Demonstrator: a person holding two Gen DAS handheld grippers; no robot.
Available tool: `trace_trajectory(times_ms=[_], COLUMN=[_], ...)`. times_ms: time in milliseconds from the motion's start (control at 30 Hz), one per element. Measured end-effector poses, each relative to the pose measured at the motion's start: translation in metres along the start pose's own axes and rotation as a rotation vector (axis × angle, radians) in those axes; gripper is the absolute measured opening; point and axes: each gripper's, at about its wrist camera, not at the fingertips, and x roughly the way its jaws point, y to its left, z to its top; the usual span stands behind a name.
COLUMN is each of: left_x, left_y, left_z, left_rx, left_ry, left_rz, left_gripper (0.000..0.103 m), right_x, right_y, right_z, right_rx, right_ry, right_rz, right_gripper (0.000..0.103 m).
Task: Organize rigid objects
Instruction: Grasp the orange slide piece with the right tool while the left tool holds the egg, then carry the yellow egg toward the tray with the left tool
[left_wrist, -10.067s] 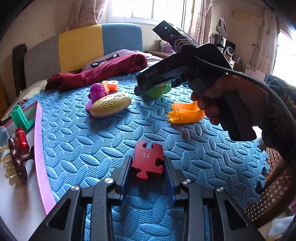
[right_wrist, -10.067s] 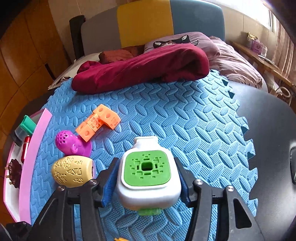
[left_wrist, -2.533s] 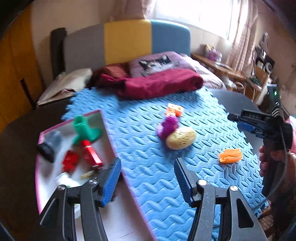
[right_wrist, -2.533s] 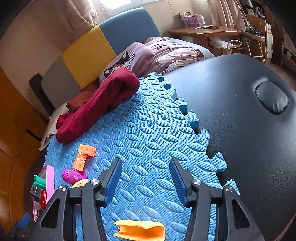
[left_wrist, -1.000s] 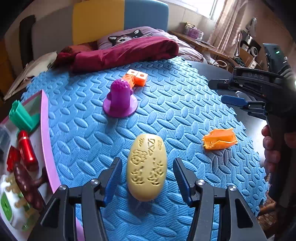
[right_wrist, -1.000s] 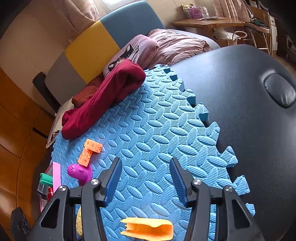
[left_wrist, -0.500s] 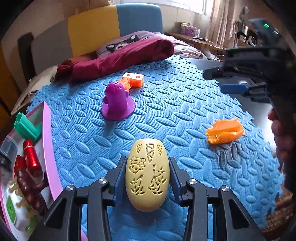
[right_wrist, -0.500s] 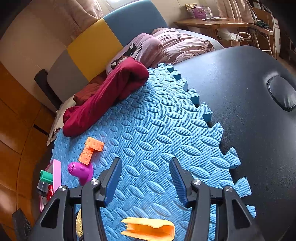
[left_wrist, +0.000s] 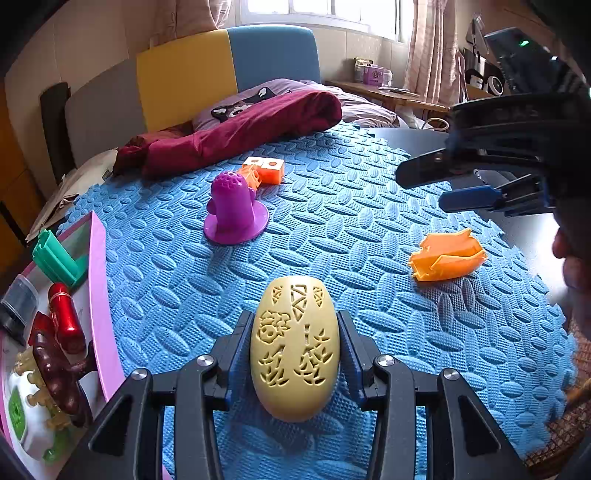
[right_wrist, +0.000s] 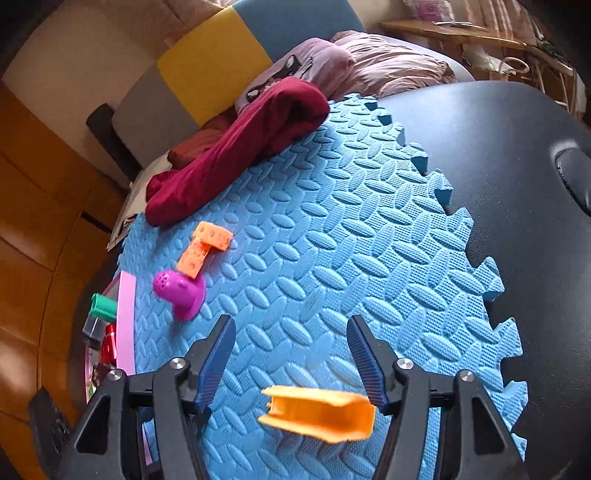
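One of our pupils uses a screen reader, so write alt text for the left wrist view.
The left gripper is shut on a yellow egg-shaped toy lying on a blue foam mat. Beyond it stand a purple toy and orange blocks; an orange piece lies right, under the open right gripper.

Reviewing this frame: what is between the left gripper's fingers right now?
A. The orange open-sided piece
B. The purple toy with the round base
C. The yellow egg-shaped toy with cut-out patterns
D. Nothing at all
C: in the left wrist view the left gripper has both pads against the sides of the yellow egg-shaped toy, while the purple toy and the orange piece lie apart on the blue mat.
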Motion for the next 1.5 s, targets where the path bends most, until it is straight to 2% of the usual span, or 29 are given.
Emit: trace_trajectory(times_ms=[100, 233, 633, 667, 733, 767, 967, 1167, 1300, 1500], left_x=[-0.001, -0.002, -0.002, -0.001, -0.001, -0.002, -0.002, -0.002, -0.003, -0.002], left_y=[0.001, 0.002, 0.004, 0.004, 0.004, 0.004, 0.004, 0.004, 0.004, 0.004], left_z=[-0.001, -0.002, -0.002, -0.002, -0.002, -0.002, -0.002, -0.002, -0.001, -0.001], left_rx=[-0.006, -0.012, -0.025, -0.025, -0.025, -0.026, -0.026, -0.028, -0.026, -0.024], left_ry=[-0.003, -0.006, -0.008, -0.009, -0.008, -0.008, -0.009, -0.009, -0.008, -0.007], left_rz=[-0.007, -0.014, -0.03, -0.029, -0.03, -0.031, -0.032, -0.033, -0.03, -0.027], left_gripper=[0.045, 0.045, 0.044, 0.044, 0.045, 0.044, 0.044, 0.044, 0.044, 0.044], right_x=[-0.007, -0.012, 0.012, 0.018, 0.028, 0.029, 0.029, 0.046, 0.047, 0.046], right_y=[0.005, 0.006, 0.051, 0.052, 0.051, 0.05, 0.046, 0.04, 0.039, 0.044], right_z=[-0.003, -0.012, -0.032, -0.034, -0.037, -0.038, -0.021, -0.009, -0.01, -0.019], right_rx=[-0.055, -0.109, -0.582, -0.609, -0.645, -0.646, -0.504, -0.401, -0.415, -0.462], right_ry=[0.036, 0.07, 0.211, 0.233, 0.256, 0.248, 0.13, 0.074, 0.058, 0.026], right_rz=[-0.014, -0.052, -0.219, -0.246, -0.315, -0.323, -0.256, -0.232, -0.205, -0.216], right_gripper=[0.07, 0.071, 0.071, 0.07, 0.054, 0.025, 0.026, 0.027, 0.03, 0.034])
